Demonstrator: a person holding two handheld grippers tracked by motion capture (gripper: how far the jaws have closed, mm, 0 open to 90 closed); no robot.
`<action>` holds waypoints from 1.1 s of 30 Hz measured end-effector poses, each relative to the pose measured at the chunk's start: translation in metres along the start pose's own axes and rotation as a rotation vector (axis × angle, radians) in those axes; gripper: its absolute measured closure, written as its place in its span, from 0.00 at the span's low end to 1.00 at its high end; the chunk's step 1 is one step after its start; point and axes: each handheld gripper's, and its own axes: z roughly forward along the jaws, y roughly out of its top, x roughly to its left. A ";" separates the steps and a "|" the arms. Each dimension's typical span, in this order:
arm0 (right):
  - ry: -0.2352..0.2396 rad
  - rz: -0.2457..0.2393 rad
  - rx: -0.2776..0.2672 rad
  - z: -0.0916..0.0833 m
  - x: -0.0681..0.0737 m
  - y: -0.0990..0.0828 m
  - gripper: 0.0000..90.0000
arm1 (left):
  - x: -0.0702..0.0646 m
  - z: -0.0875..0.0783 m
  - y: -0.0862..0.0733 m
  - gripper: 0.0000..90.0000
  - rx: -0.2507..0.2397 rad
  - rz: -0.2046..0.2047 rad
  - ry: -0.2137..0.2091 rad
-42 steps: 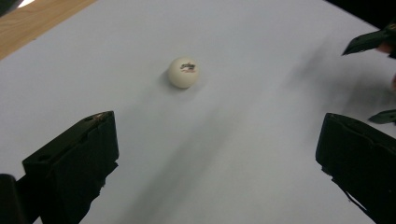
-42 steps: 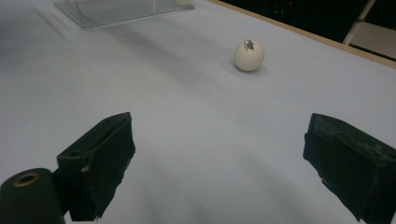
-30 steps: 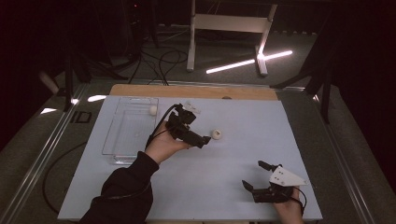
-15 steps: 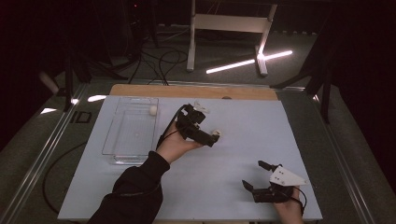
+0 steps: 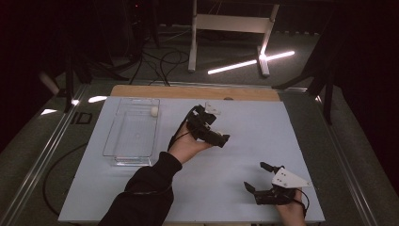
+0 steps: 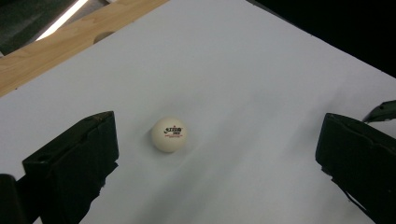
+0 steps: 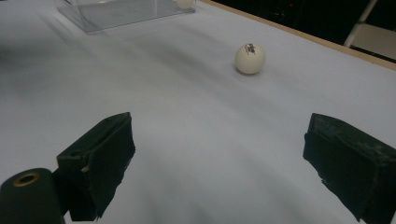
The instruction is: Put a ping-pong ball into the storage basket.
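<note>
A white ping-pong ball with a red logo lies on the pale blue table top. My left gripper hovers over it, open, with one jaw on each side and neither touching it. In the high view a hand holds that left gripper at mid-table, and the gripper covers the ball. My right gripper rests open and empty near the front right edge. In the right gripper view, the same ball lies far ahead of the open right gripper.
A clear plastic tray stands at the left of the table with another white ball in its far corner. A wooden strip runs along the table's far edge. Cables and a white stand lie on the floor beyond.
My left gripper has moved right, from beside the tray to over the loose ball, and now covers it in the high view. The right gripper has not moved.
</note>
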 end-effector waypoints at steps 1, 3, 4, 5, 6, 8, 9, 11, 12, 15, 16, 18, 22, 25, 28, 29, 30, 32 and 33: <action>0.000 0.000 0.001 0.000 0.000 0.000 0.10 | 0.000 0.002 0.000 0.01 -0.001 -0.003 0.002; 0.001 0.000 0.002 0.000 0.000 0.000 0.10 | 0.000 0.007 0.000 0.01 0.003 -0.007 -0.009; 0.002 0.000 0.002 0.000 0.000 0.000 0.10 | 0.000 0.009 0.000 0.01 0.010 -0.004 -0.006; 0.001 -0.001 0.002 0.000 0.000 0.000 0.10 | 0.000 0.012 0.000 0.01 0.016 -0.001 -0.001; 0.001 0.001 0.000 0.000 0.000 0.000 0.10 | 0.000 0.014 0.000 0.01 0.017 0.001 -0.004; -0.001 0.002 0.001 0.000 0.000 0.000 0.10 | 0.000 0.019 0.001 0.01 0.024 0.003 0.003; -0.001 0.002 0.001 0.000 0.000 0.000 0.10 | 0.000 0.019 0.001 0.01 0.024 0.003 0.003; -0.001 0.001 0.001 0.000 0.000 0.000 0.10 | 0.001 0.026 0.000 0.01 0.034 0.001 0.013; 0.000 0.002 0.001 0.000 0.000 0.000 0.10 | 0.001 0.028 0.000 0.01 0.044 0.005 0.010; -0.001 0.004 0.002 0.000 0.000 0.000 0.10 | 0.002 0.033 -0.001 0.01 0.055 0.002 0.013; -0.002 0.002 0.002 0.000 -0.001 0.000 0.10 | 0.003 0.038 -0.003 0.01 0.062 0.000 0.018; -0.002 0.005 -0.001 -0.001 0.000 0.000 0.10 | 0.006 0.041 -0.004 0.01 0.073 -0.010 0.008; -0.002 0.002 0.001 -0.001 0.000 0.000 0.10 | 0.009 0.048 -0.008 0.01 0.083 -0.021 0.002; -0.002 0.002 0.001 -0.001 0.000 0.000 0.10 | 0.009 0.053 -0.009 0.02 0.093 -0.024 -0.003; -0.004 0.001 0.000 -0.001 0.000 0.000 0.10 | 0.008 0.058 -0.011 0.02 0.113 -0.023 -0.001; -0.004 0.001 -0.001 -0.001 0.000 0.000 0.10 | 0.008 0.060 -0.011 0.02 0.116 -0.021 0.004; -0.004 0.001 -0.001 -0.001 0.000 0.000 0.10 | 0.008 0.061 -0.012 0.02 0.118 -0.021 0.005; -0.004 0.002 -0.001 -0.001 0.000 0.000 0.10 | 0.009 0.064 -0.012 0.02 0.132 -0.022 0.004; -0.004 0.002 -0.001 -0.001 0.000 0.000 0.10 | 0.009 0.064 -0.012 0.02 0.132 -0.022 0.004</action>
